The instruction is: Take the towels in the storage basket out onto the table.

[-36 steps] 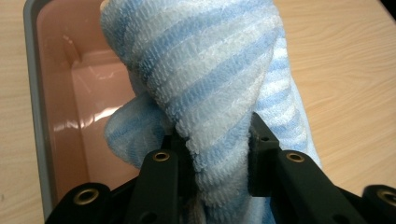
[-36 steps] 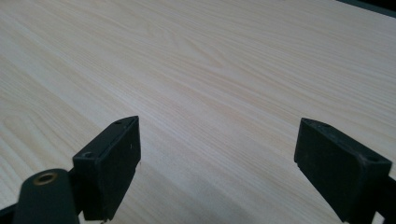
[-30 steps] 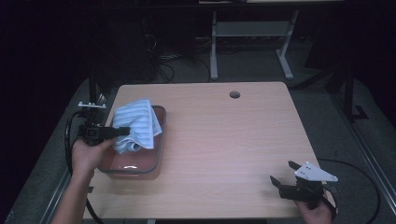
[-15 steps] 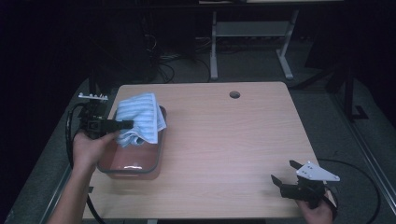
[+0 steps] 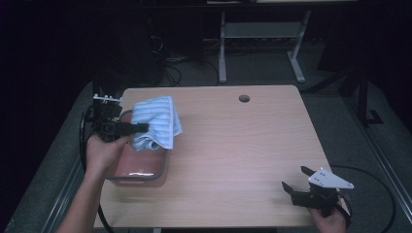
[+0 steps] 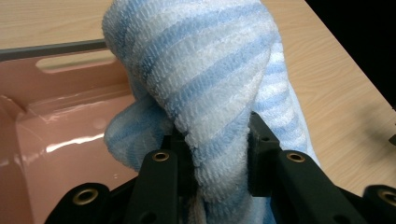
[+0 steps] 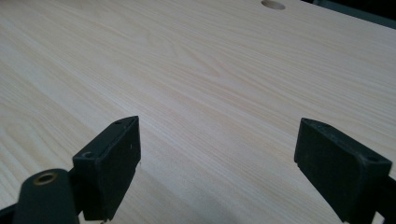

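A blue-and-white striped towel [image 5: 158, 121] hangs bunched over the far right corner of a pink tub [image 5: 141, 167] at the table's left side. My left gripper [image 5: 141, 127] is shut on the towel and holds it up above the tub. In the left gripper view the towel [image 6: 210, 79] is pinched between the two black jaws, with the pink tub [image 6: 56, 121] below and to the left. My right gripper [image 5: 297, 179] rests at the table's near right corner, open, nothing between its jaws. The right gripper view looks across bare wood, and the right gripper [image 7: 217, 163] stands wide.
The wooden table [image 5: 243, 145] has a round cable hole [image 5: 244, 98] near its far edge. Cables trail off the left side of the table. Dark floor and a white desk frame [image 5: 262, 34] lie beyond.
My left gripper has lifted the towel and carried it a little to the right and away, above the tub. The right gripper has stayed where it was.
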### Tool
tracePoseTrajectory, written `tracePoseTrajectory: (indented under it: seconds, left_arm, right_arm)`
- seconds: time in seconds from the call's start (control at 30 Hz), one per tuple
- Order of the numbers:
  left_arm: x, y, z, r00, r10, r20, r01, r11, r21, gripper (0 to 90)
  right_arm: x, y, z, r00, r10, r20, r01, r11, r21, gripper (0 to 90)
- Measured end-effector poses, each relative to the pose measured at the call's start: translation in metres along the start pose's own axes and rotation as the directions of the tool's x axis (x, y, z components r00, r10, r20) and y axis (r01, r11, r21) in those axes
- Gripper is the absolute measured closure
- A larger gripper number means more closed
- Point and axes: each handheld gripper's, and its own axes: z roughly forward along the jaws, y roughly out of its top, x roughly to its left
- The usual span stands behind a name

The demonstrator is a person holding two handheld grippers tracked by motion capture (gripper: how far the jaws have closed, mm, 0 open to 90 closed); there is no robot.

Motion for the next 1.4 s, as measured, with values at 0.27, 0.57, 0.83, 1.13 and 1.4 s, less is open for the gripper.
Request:
tracePoseTrajectory:
  seconds: [0.27,0.57,0.83,1.13,1.4]
  left_arm:
    - [-0.009,0.005,0.007,0.9997,0.016,0.018,-0.016,0.9999,0.005,69.4]
    - [-0.019,0.01,0.016,0.9988,0.036,0.034,-0.037,0.9992,0.016,69.3]
    - [-0.03,0.017,0.02,0.9973,0.059,0.043,-0.06,0.998,0.019,69.3]
    - [-0.046,0.025,0.03,0.9942,0.085,0.065,-0.087,0.9959,0.025,69.3]
    - [-0.06,0.032,0.04,0.9909,0.105,0.084,-0.109,0.9935,0.033,69.4]
  right_arm:
    - [0.0,0.001,0.0,1.0,0.0,-0.002,0.0,1.0,0.0,14.1]
    - [-0.001,0.001,0.0,1.0,0.003,-0.002,-0.003,1.0,0.001,14.1]
    - [-0.001,0.001,-0.001,1.0,0.002,-0.002,-0.002,1.0,-0.007,14.1]
    - [-0.001,0.001,-0.001,1.0,0.004,-0.001,-0.004,1.0,-0.008,14.1]
    - [-0.002,0.001,-0.003,1.0,0.003,0.004,-0.002,1.0,-0.013,14.1]
